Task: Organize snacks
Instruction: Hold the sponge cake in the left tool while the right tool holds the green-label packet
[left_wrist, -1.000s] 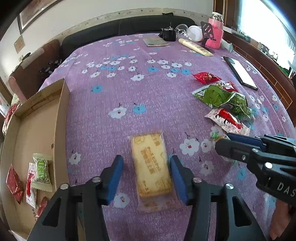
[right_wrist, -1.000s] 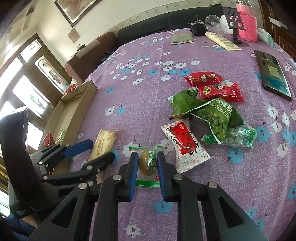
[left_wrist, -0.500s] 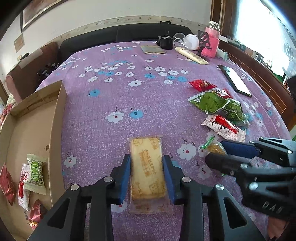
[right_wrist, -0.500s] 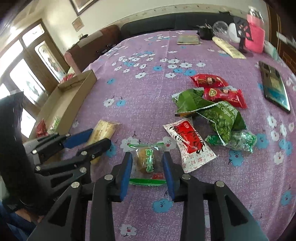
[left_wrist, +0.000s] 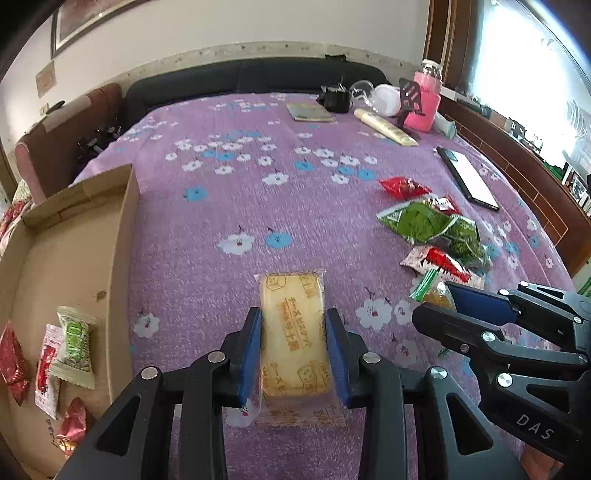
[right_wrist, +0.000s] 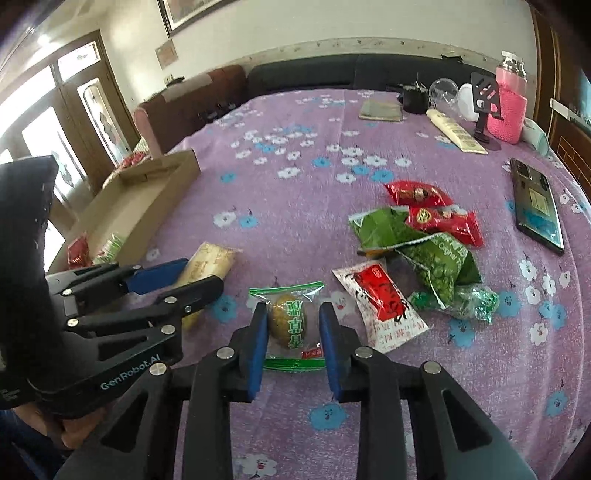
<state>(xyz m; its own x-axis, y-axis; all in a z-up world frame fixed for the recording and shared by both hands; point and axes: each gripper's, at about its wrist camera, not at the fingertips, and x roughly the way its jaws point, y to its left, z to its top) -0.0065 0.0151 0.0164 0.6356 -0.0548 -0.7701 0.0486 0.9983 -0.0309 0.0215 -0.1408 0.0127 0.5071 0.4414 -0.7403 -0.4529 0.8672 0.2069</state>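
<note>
Tongs (left_wrist: 293, 349) (left) round yellow packet (left_wrist: 291, 332)

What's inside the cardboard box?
The cardboard box holds several small snack packets: a green-and-white one, a red-and-white one partly under it, and red ones. The left tool hides the box's near corner.

Left gripper (left_wrist: 293, 347) closed flat against a yellow packet (left_wrist: 291, 332); right gripper (right_wrist: 293, 334) clamped around an egg pouch (right_wrist: 290, 325).
</note>
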